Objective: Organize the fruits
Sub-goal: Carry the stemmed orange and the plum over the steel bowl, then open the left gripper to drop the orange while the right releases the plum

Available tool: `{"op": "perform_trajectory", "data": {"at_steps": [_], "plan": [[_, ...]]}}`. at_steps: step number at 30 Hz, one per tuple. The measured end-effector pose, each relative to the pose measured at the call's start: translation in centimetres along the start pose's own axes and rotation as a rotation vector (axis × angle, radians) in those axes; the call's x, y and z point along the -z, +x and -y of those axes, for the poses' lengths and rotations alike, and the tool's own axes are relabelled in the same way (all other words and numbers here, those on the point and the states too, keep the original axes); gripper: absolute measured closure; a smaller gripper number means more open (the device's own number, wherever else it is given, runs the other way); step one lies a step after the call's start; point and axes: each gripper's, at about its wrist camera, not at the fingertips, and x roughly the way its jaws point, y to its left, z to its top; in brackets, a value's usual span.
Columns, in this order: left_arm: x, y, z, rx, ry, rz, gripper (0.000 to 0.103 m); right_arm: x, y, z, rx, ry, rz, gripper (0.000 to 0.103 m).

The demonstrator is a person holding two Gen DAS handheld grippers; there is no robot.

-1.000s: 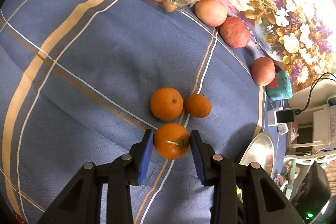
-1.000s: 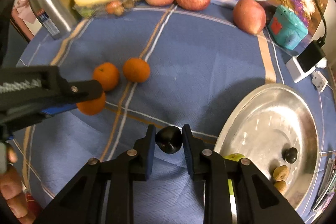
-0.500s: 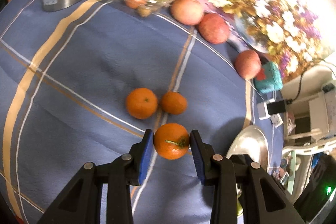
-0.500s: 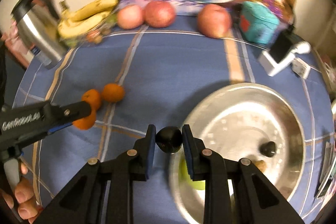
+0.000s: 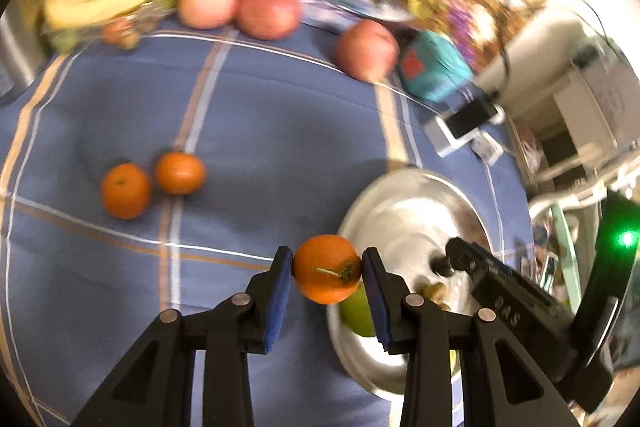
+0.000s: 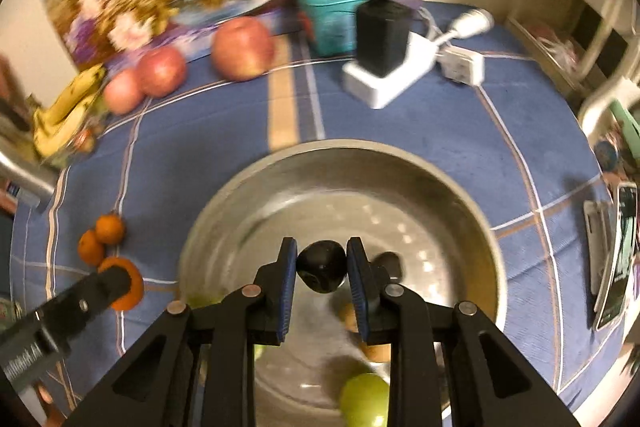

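Since a second ago: both your grippers have swung from the open blue cloth toward the bowl, each carrying its fruit.
Left wrist view, grip: your left gripper [image 5: 327, 269] has its blue pads pinched on the round orange tangerine with the stem stub [image 5: 327, 268], stem facing the camera, so the hold sits across its widest part.
Left wrist view, position: the tangerine hangs at the 9 o'clock rim of the shiny round steel bowl [image 5: 404, 187], I judge ready to go in.
Left wrist view, remainder: two loose orange tangerines [image 5: 126, 190] touch each other at 10 o'clock on the blue striped tablecloth [image 5: 260, 115], awaiting later trips.
Right wrist view, grip: your right gripper [image 6: 322, 267] is clamped on a small dark glossy fruit [image 6: 322, 266], held above the bowl's middle.
Right wrist view, contents: a green round fruit [image 6: 365, 399] lies at 6 o'clock inside; small brown pieces are blurred.
Right wrist view, caution: keep the two grippers apart over the bowl.
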Motion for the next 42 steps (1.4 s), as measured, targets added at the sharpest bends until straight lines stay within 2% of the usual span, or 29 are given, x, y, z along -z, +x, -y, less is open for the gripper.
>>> {"op": "perform_trajectory", "data": {"at_steps": [7, 15, 24, 31, 42], "plan": [[0.5, 1.2, 2.9, 0.022, 0.101, 0.008, 0.065, 0.3, 0.3, 1.9, -0.006, 0.056, -0.002, 0.077], [0.5, 2.5, 3.7, 0.029, 0.139, 0.003, 0.065, 1.1, 1.9, 1.3, -0.006, 0.041, -0.044, 0.076], [0.5, 3.2, 3.9, 0.024, 0.15, -0.009, 0.063, 1.2, 2.6, 0.9, 0.0, 0.033, -0.061, 0.076], [0.6, 3.2, 4.2, 0.018, 0.168, -0.008, 0.055, 1.0, 2.4, 1.3, -0.001, 0.046, -0.059, 0.076], [0.5, 2.8, 3.7, -0.01, 0.157, -0.009, 0.055, 0.9, 1.6, 1.2, -0.002, 0.043, -0.038, 0.076]]}}
